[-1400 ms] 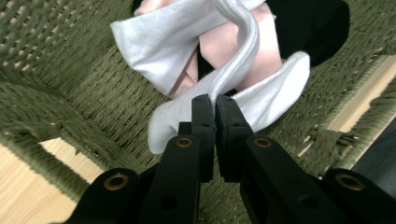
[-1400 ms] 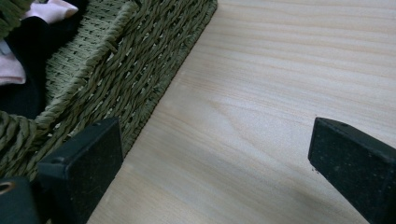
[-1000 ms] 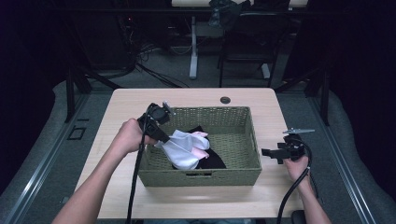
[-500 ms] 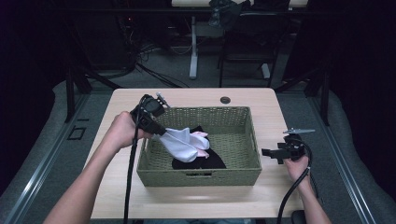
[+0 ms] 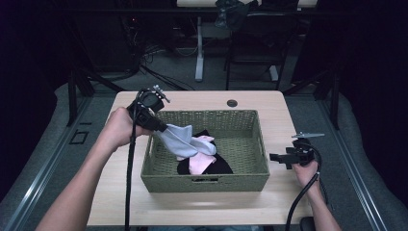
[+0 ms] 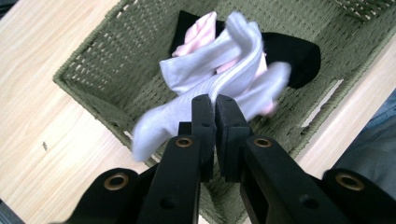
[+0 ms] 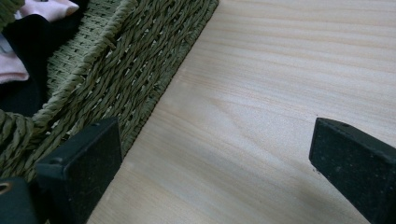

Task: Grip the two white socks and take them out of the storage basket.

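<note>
Sock (image 6: pixel 219 84) | pinched in left gripper (image 6: pixel 215 105) fingers, blurred | right gripper (image 7: pixel 210 154) fingers spread

Wood table (image 5: pixel 250 98) w/ green wicker basket (image 5: pixel 204 183) on it.

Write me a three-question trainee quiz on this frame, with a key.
1. True or false: the left gripper is shut on the white sock.
2. Which best describes the right gripper? A. Shut on the basket rim. B. Open over the table, beside the basket. C. Holding a pink garment.
3. Fill in: the clothes left in the basket are pink and ____.

Key
1. True: its fingers pinch the sock, which hangs over the basket's left side.
2. B: its fingers stand wide apart above bare table, by the basket's wall.
3. Black: a black garment lies under the pink one.
</note>
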Action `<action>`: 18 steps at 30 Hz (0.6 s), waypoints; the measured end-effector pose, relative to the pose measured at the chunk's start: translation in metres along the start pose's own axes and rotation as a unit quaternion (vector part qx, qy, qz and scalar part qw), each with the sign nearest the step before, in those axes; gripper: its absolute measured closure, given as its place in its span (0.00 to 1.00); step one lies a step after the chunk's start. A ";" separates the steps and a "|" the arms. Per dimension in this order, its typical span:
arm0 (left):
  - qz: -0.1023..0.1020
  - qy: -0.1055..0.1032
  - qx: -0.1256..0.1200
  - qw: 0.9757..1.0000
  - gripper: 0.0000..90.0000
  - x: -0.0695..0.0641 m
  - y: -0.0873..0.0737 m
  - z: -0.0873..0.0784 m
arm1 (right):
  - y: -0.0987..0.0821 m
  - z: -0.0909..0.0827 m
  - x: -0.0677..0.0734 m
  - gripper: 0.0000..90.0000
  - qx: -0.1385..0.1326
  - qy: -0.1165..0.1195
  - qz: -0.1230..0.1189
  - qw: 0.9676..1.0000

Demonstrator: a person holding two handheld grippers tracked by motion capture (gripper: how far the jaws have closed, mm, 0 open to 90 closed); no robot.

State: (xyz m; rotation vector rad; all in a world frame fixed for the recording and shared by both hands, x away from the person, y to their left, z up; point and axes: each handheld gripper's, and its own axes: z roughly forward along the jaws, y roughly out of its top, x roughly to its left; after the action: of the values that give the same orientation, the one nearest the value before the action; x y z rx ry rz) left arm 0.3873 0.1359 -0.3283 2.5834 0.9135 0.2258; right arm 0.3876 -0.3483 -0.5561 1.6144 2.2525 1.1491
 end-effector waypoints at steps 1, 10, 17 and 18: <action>0.001 0.001 0.002 1.000 0.97 0.001 0.001 -0.002 | 0.000 0.000 0.000 0.02 0.000 0.000 0.000 1.000; -0.006 0.012 -0.007 1.000 0.97 0.007 0.006 -0.012 | 0.000 0.000 0.000 0.02 -0.001 -0.003 0.000 1.000; -0.012 0.020 -0.010 1.000 0.97 0.014 0.003 -0.019 | -0.001 -0.001 0.001 0.02 0.000 -0.008 0.002 1.000; -0.013 0.022 -0.013 1.000 0.97 0.015 0.002 -0.020 | -0.001 -0.001 0.001 0.02 0.001 -0.007 0.002 1.000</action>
State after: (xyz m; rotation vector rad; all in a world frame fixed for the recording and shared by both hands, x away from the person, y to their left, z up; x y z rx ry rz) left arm 0.3948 0.1501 -0.3092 2.5506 0.9537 0.2863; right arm 0.3862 -0.3483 -0.5557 1.6222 2.2437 1.1330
